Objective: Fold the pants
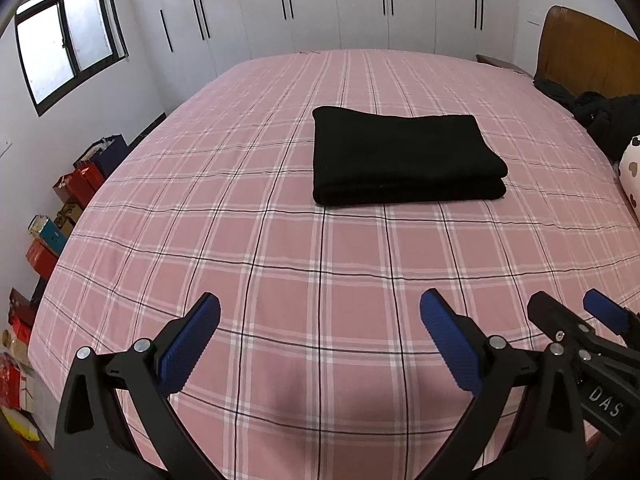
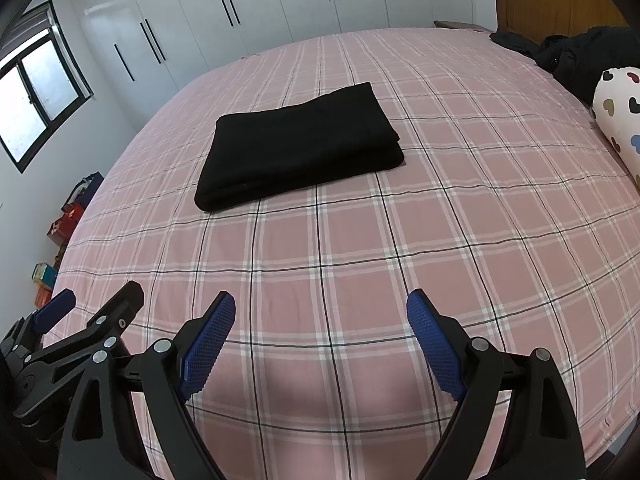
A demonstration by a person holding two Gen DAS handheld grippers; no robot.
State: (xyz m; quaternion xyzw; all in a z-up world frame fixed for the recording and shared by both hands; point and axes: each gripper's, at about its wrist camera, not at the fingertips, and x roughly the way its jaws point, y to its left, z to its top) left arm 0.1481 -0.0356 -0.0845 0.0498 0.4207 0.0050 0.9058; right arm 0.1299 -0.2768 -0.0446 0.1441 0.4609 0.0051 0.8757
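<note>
- Left wrist view: left hand-held gripper (image 1: 320, 344) low in the frame, blue pads spread wide, nothing between them. Below it only the pink plaid bed (image 1: 280, 280).
- Black pants (image 1: 404, 158) lie centre frame, slightly right, well apart from the pads. They form a neat rectangle with a doubled edge facing the camera, flat on the bedspread. Judged: folding looks finished, which would explain why the gripper sits back and empty.
- Lower right of the frame: part of the right hand-held gripper (image 1: 560, 316), just beside the left one. One blue pad visible.
- Left edge: window (image 1: 68, 44), and boxes and bags (image 1: 76, 188) on the floor by the bed. White wardrobe doors (image 1: 340, 0) across the top. Dark clothing (image 1: 600, 116) heaped at the right edge by the wooden headboard (image 1: 580, 52).
- Right wrist view: right hand-held gripper (image 2: 320, 344) likewise spread apart and empty over bare bedspread.
- Pants (image 2: 298, 144) upper centre-left here, corners squared, layers stacked. No contact with either tool.
- Lower left: the left hand-held gripper (image 2: 96, 308) seen from the side, alongside.
- Right edge: heart-print pillow (image 2: 620, 116) beyond the pants, clear of them.
- Judged: both tools parked side by side near the bed's near edge suits a rest pose after release.
</note>
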